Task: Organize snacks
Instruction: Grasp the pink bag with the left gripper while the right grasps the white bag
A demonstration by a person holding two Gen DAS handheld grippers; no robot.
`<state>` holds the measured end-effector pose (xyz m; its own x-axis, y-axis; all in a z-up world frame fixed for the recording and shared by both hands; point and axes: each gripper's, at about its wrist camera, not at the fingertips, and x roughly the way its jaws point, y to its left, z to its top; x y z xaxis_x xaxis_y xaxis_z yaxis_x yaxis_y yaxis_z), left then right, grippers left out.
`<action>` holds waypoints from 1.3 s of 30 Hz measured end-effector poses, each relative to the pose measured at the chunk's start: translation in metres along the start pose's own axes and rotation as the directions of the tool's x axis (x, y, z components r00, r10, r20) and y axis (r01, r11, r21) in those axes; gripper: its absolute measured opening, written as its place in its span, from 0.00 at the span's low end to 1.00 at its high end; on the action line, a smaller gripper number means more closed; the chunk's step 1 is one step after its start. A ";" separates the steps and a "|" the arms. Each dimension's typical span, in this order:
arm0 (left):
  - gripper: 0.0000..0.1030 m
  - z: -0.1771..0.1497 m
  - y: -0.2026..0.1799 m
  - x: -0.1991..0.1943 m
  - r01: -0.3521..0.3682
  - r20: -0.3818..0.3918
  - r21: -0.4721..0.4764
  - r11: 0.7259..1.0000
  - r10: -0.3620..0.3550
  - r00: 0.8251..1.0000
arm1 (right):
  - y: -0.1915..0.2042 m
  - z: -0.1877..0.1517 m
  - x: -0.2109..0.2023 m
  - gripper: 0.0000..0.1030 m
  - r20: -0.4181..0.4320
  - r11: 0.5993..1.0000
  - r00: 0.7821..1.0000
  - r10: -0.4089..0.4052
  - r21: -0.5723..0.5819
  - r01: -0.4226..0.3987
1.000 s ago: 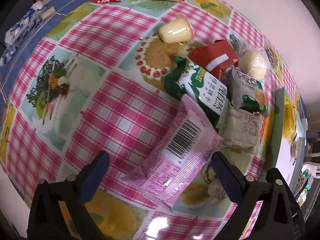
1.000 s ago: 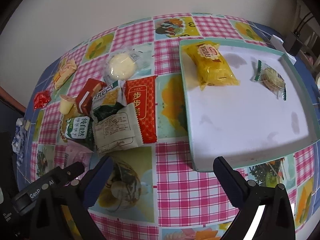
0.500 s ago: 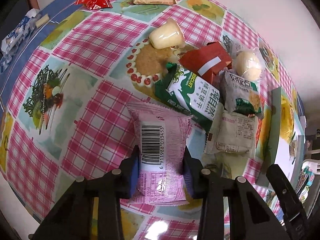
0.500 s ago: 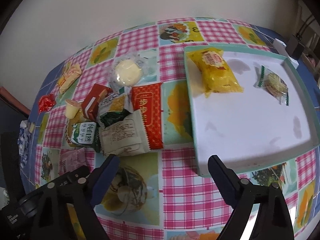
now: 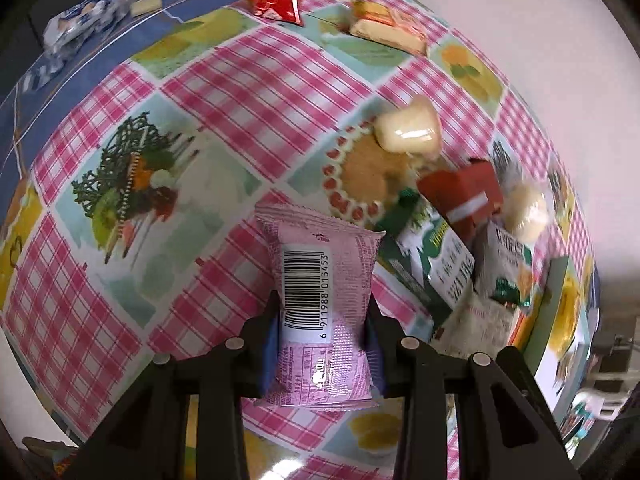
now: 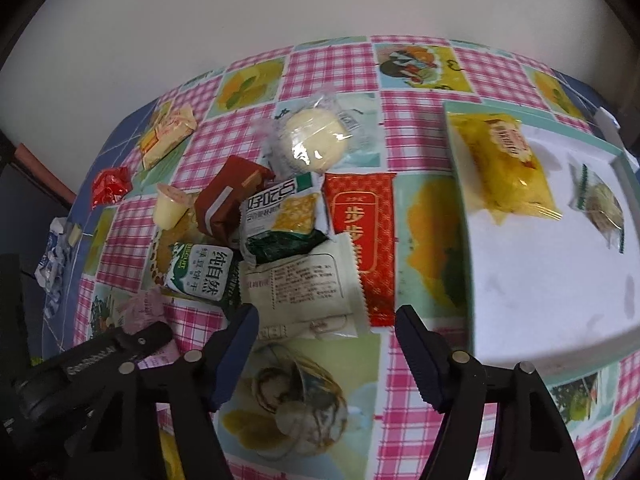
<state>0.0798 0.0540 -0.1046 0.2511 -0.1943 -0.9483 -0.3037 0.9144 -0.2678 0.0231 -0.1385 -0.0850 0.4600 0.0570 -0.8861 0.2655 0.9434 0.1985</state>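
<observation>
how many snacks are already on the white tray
2. A yellow packet lies at the tray's far left corner, and a small clear-wrapped biscuit with green edging lies to its right. Nothing else shows on the tray, though its right edge is cut off.

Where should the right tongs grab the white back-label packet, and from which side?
Take the white packet across its short width, near the crimped bottom edge, coming from the near side. That edge lies bare on the cloth, before the open right tongs; its top tucks under neighbours.
</observation>
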 end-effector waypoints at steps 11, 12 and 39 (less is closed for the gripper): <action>0.37 0.013 0.027 -0.006 0.017 0.006 -0.048 0.999 -0.016 1.000 | 0.022 0.006 0.020 0.72 -0.034 0.998 0.999 -0.018 -0.057 0.016; 0.37 0.014 0.028 -0.004 0.018 0.005 -0.051 0.999 -0.018 1.000 | 0.023 0.006 0.021 0.72 -0.036 0.998 0.999 -0.018 -0.059 0.015; 0.38 0.016 0.030 0.002 -0.002 0.008 -0.046 0.999 0.003 1.000 | 0.053 -0.014 0.037 0.72 -0.008 0.950 0.983 -0.183 -0.257 0.175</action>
<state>0.0855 0.0864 -0.1114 0.2574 -0.1889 -0.9476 -0.3462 0.8975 -0.2730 0.0427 -0.0823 -0.1133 0.3973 -0.1141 -0.9106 0.1146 0.9906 -0.0741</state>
